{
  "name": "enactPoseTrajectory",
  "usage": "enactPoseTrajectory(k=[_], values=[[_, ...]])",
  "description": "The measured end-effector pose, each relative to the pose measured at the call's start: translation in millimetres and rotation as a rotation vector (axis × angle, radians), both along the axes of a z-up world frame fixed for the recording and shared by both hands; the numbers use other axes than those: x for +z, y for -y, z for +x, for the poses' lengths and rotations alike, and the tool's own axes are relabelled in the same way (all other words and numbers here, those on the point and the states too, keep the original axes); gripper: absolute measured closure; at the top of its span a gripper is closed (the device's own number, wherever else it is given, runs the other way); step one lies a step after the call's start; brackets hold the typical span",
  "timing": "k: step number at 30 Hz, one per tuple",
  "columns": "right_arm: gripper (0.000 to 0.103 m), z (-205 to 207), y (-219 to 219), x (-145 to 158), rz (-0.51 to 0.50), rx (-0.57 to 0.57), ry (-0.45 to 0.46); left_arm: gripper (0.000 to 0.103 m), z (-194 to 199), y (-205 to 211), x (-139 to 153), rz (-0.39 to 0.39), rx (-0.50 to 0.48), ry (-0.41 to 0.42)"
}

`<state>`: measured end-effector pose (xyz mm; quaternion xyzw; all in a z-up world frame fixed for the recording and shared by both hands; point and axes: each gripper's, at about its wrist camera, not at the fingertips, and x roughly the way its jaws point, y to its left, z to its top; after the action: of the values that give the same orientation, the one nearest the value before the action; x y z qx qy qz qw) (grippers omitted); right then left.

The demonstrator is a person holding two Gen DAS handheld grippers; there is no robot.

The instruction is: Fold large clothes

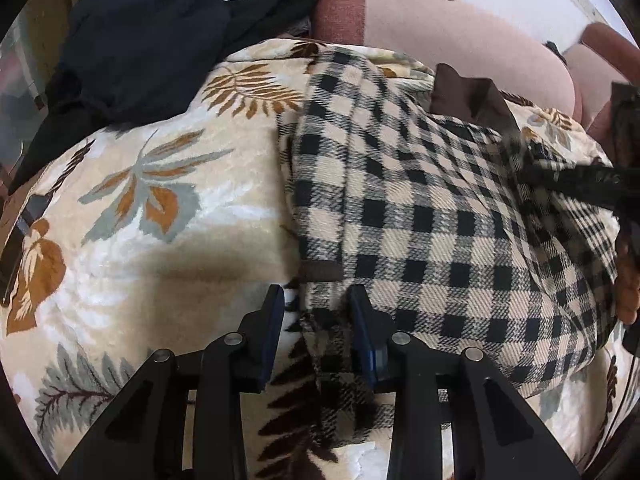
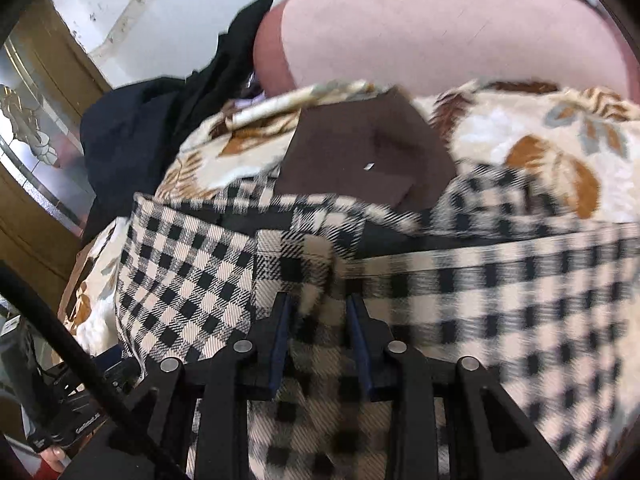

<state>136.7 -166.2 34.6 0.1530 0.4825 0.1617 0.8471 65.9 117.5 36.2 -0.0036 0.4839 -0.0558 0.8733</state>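
**Checked garment on leaf-print blanket**

Woven black-and-cream checked garment [image 1: 420, 216], brown lining, lies centre-right on plush leaf-print blanket [image 1: 152, 208]. Left gripper [image 1: 316, 312] narrow, loosely straddling its fringed edge. Right gripper [image 2: 316, 312] clamped on cloth. Pink sofa back [image 2: 440, 28] upper frame.

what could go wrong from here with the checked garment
1. The left gripper straddles only a thin edge of the checked garment; its jaws look apart, so the edge may slip out when lifted.
2. The right gripper has bunched cloth between its fingers; that may fold crooked.
3. The garment lies on a soft leaf-print blanket, which a gripper might snag.
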Motion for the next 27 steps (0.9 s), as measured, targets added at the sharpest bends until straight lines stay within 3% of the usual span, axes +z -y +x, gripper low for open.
enactPoseTrajectory(k=[3, 6, 9, 11, 14, 16, 18, 19, 21, 24, 25, 26, 27], values=[[0.1, 5.8, 2.0, -3.0, -0.044, -0.041, -0.006, 0.064, 0.7, -10.9, 3.5, -0.042, 0.019, 0.002], [0.1, 12.5, 8.2, -4.5, -0.2, -0.111, 0.0, 0.06, -0.2, -22.2, 7.5, -0.115, 0.036, -0.002], [0.099, 5.1, 7.0, 12.8, -0.225, -0.138, 0.026, 0.059, -3.5, -27.6, 8.3, -0.141, 0.051, 0.0], [0.098, -7.5, -8.3, 37.6, -0.245, -0.133, 0.101, 0.058, -7.9, -28.6, 6.6, -0.113, 0.053, 0.005], [0.093, -17.4, -42.7, 58.3, -0.227, -0.044, 0.156, 0.054, -12.5, -28.9, -2.3, -0.101, 0.05, -0.01], [0.08, -13.2, -81.2, 60.0, -0.183, 0.081, 0.138, 0.055, -12.9, -25.7, -12.1, -0.096, 0.043, -0.043], [0.07, -6.4, -113.7, 57.0, -0.144, 0.161, 0.117, 0.096, -13.2, -21.9, -15.3, -0.108, 0.013, -0.062], [0.064, 0.3, -135.4, 53.8, -0.13, 0.203, 0.099, 0.101, -14.5, -19.3, -14.5, -0.132, -0.014, -0.07], [0.059, 12.1, -166.6, 43.5, -0.143, 0.251, 0.067, 0.101, -20.5, -13.1, -8.6, -0.095, -0.026, -0.046], [0.062, 31.4, -202.7, 23.4, -0.206, 0.278, 0.014, 0.101, -27.1, -10.3, -4.5, -0.076, -0.044, -0.037], [0.085, 39.2, -214.5, 13.1, -0.249, 0.273, -0.008, 0.101, -28.7, -11.7, -3.6, -0.082, -0.042, -0.039], [0.093, 44.4, -220.1, 8.2, -0.27, 0.273, -0.02, 0.101, -30.3, -14.0, -3.4, -0.087, -0.038, -0.04], [0.094, 50.3, -225.8, 4.2, -0.27, 0.282, -0.031, 0.101, -30.9, -15.6, -3.6, -0.093, -0.036, -0.046]])
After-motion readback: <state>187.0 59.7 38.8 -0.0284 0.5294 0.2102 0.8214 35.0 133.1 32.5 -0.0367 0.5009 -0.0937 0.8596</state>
